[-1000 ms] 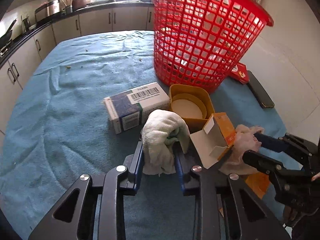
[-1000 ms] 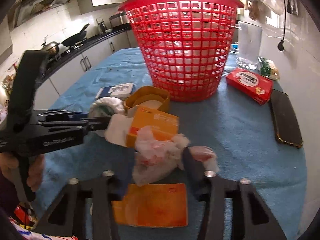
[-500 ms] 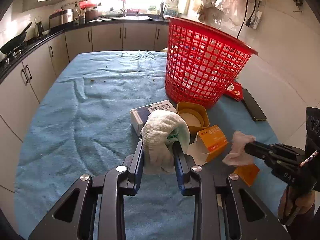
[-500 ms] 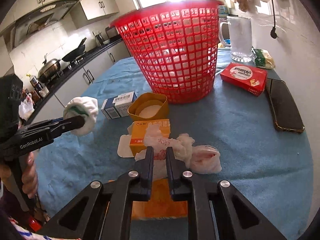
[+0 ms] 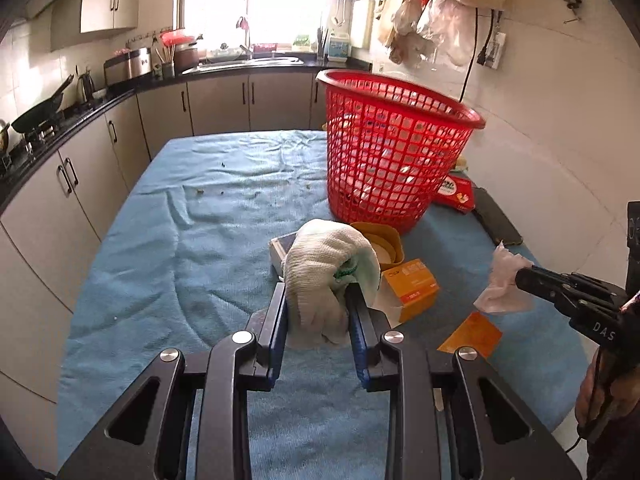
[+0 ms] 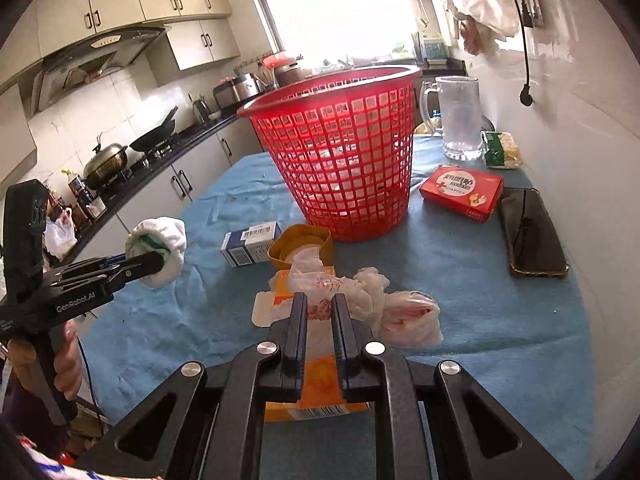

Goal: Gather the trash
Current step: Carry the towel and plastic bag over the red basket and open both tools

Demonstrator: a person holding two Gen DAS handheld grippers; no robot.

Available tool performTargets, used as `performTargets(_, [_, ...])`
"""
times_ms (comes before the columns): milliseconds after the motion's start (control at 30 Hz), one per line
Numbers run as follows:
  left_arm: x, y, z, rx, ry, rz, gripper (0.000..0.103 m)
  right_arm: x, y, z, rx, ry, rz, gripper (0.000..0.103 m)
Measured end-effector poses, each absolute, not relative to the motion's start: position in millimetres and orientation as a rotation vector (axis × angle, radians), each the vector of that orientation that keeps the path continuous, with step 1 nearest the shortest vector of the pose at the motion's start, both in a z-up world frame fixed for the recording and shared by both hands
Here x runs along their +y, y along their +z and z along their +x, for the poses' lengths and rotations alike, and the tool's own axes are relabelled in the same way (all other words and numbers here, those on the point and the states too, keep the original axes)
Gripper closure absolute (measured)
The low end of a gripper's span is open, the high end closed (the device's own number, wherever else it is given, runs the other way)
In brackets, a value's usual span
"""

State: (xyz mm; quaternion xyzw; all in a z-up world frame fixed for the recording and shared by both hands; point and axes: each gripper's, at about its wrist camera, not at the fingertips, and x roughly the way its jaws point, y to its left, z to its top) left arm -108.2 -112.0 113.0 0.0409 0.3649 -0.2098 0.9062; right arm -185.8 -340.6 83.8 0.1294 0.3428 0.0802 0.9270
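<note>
Two soft, light wads pinched mid-bulk short of the red basket (image 5: pixel 394 152): left hand-held gripper (image 5: pixel 316 308) clamping a knit glove (image 5: pixel 324 276), right hand-held gripper (image 6: pixel 320 312) nearly closed on crumpled tissue (image 6: pixel 320 284)

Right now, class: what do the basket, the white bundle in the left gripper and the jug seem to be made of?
Basket: glossy red moulded plastic, judging by its even open grid and rolled rim.
Bundle: soft knitted cloth, probably cotton; ribbed weave, limp folds, matte, green trim.
Jug: clear glass or hard plastic; see-through with a handle, which of the two I cannot tell.
</note>
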Motion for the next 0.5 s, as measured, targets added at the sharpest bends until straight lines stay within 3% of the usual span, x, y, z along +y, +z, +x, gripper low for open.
performTargets(500, [-121.4, 181.3, -115.2, 0.66, -0.483, 0.107, 0.076, -354.8, 132.4, -207.3, 0.592, 0.161, 0.265, 0.09])
